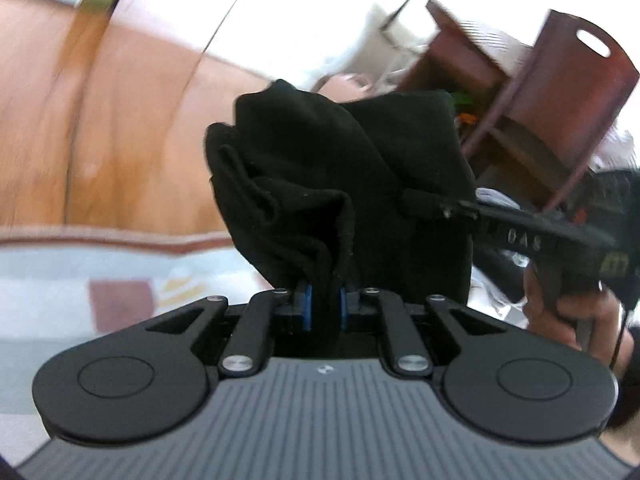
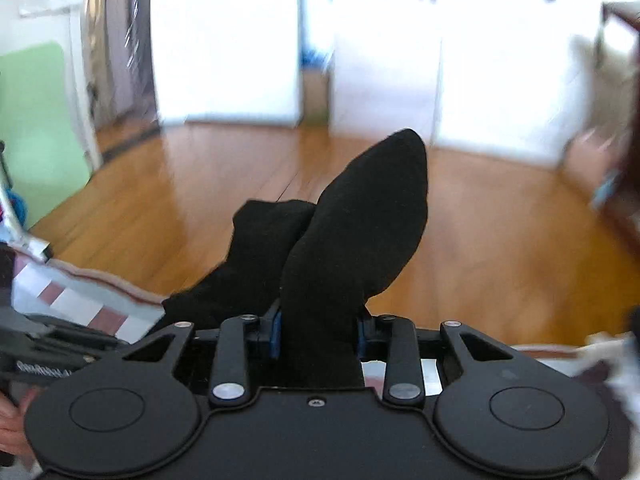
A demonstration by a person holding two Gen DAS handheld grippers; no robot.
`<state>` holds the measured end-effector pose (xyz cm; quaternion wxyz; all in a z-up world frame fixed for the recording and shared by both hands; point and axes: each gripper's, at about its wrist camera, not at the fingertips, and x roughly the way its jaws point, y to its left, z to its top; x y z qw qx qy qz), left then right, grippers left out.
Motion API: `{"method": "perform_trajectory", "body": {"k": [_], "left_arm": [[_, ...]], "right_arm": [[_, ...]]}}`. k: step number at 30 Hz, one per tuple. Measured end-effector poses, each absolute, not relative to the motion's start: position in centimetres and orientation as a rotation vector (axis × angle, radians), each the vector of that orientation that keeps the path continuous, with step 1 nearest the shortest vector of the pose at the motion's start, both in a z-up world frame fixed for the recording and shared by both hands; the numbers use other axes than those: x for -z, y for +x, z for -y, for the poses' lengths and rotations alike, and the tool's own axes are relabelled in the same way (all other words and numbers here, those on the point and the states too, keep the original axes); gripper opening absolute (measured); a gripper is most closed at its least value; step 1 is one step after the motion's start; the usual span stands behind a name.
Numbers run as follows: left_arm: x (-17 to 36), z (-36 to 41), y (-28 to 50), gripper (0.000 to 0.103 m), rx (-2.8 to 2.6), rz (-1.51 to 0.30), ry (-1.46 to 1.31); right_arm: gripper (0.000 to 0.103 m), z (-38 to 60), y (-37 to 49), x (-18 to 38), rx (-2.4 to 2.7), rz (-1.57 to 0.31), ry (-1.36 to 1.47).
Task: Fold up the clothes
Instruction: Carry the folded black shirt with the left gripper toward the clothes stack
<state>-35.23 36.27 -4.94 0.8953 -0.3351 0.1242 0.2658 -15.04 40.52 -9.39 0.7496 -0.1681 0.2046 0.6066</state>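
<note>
Left gripper: blue-padded jaws clamped on a bunched fold of the soft black knit garment, which rises crumpled above the fingers. Right gripper: jaws pinching another thick part of the same cloth (a rounded end stands up). Below lies a pale patterned bed cover. Beyond: glossy wooden floor, then a dark red-brown wooden chair.
</note>
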Motion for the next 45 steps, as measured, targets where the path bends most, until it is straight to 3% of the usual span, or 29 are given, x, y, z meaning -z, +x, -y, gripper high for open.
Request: {"method": "perform_trajectory", "body": {"k": [8, 28, 35, 45], "left_arm": [[-2.8, -28.4, -29.9, 0.011, -0.642, -0.305, -0.525], [-21.5, -20.3, -13.4, 0.011, -0.570, -0.492, -0.222], [-23.8, -18.3, -6.8, 0.011, -0.571, -0.530, -0.090], [-22.2, -19.8, 2.8, 0.011, -0.496, -0.547, 0.008]], "right_arm": [[0.036, -30.2, -13.0, 4.6, -1.276, -0.472, -0.171], [0.033, -12.6, -4.2, -5.6, -1.195, -0.402, 0.277], [0.032, -9.2, -0.7, -6.6, -1.202, -0.332, 0.250], [0.032, -5.9, 4.7, -5.0, -1.098, -0.198, 0.229]]}}
